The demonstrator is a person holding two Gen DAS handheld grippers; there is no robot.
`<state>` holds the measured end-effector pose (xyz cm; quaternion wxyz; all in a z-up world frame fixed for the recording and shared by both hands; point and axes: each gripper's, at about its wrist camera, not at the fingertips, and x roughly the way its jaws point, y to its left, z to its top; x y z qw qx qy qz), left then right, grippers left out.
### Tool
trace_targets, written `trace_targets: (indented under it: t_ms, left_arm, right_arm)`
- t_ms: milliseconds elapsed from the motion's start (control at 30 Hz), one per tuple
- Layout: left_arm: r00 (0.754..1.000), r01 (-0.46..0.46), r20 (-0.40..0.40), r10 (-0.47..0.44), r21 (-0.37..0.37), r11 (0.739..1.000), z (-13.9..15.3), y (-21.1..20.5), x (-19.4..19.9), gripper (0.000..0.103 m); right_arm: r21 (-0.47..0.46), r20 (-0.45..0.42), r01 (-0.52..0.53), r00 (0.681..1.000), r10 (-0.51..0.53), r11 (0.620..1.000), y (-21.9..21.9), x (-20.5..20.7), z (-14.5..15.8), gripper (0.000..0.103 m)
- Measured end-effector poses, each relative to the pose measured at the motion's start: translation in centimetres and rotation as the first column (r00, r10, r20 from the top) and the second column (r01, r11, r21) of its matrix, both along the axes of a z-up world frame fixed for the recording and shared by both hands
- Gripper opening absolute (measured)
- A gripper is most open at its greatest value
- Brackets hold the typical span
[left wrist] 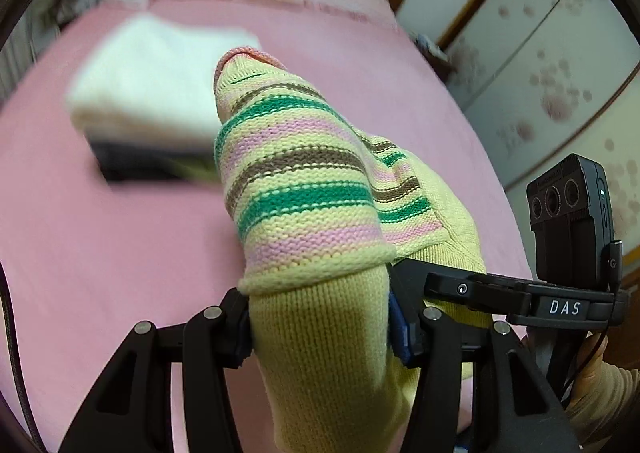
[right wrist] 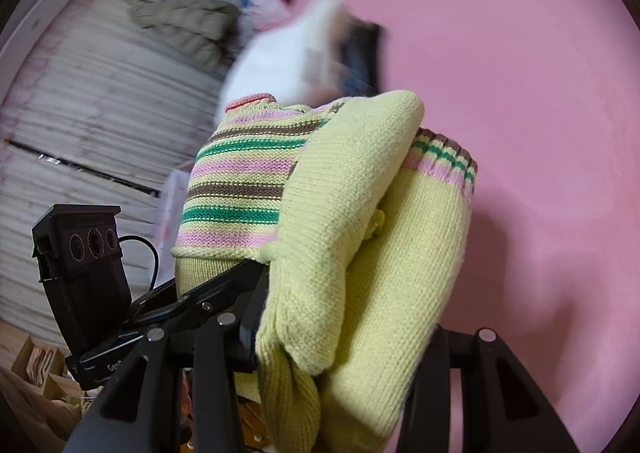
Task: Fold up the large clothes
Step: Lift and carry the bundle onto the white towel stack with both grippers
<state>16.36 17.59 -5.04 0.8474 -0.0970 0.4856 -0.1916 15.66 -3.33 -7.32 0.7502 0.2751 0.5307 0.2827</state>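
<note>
Pale yellow knit with green, pink and brown stripes, the folded sweater is filling the middle of both views, lifted above the pink bed sheet and bunched into a thick roll. The left gripper is clamping its black fingers on the plain yellow part of the roll; the fingertips are sinking into the wool and are partly hidden by it. In the right wrist view the right gripper is squeezing the same sweater, its left finger pressing the knit while the other one is covered by the fabric, so that contact is hard to make out. A hand in a beige sleeve is showing at the lower right edge of the left view, cut off by the frame. Behind the sweater, a blurred stack of folded clothes, white on top and dark beneath, is lying on the bed, its lower layers too smeared to tell apart
</note>
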Motion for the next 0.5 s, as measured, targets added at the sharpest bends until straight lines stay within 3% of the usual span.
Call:
trace_targets:
  t_ms: [133, 267, 400, 500]
  left_arm:
    - [0.994, 0.014, 0.104, -0.018, 0.033, 0.999, 4.6, 5.5, 8.5, 0.053]
    - [0.985, 0.043, 0.165, -0.055, 0.076, 0.996, 5.6, 9.5, 16.7, 0.054]
    - [0.986, 0.035, 0.163, -0.046, 0.069, 0.997, 2.5, 12.3, 25.5, 0.055]
    - [0.999, -0.011, 0.05, 0.01, 0.025, 1.0, -2.8, 13.8, 30.6, 0.056]
  right_arm:
    - [0.032, 0.101, -0.003, 0.995, 0.0, 0.999, 5.4, 7.5, 4.0, 0.043]
    - [0.065, 0.166, 0.024, 0.986, -0.035, 0.998, 9.8, 17.4, 5.5, 0.043]
    - [0.118, 0.152, 0.06, 0.985, -0.078, 0.991, 12.9, 25.5, 2.7, 0.044]
    - [0.076, 0.138, 0.077, 0.987, -0.087, 0.994, 14.9, 30.2, -0.8, 0.044]
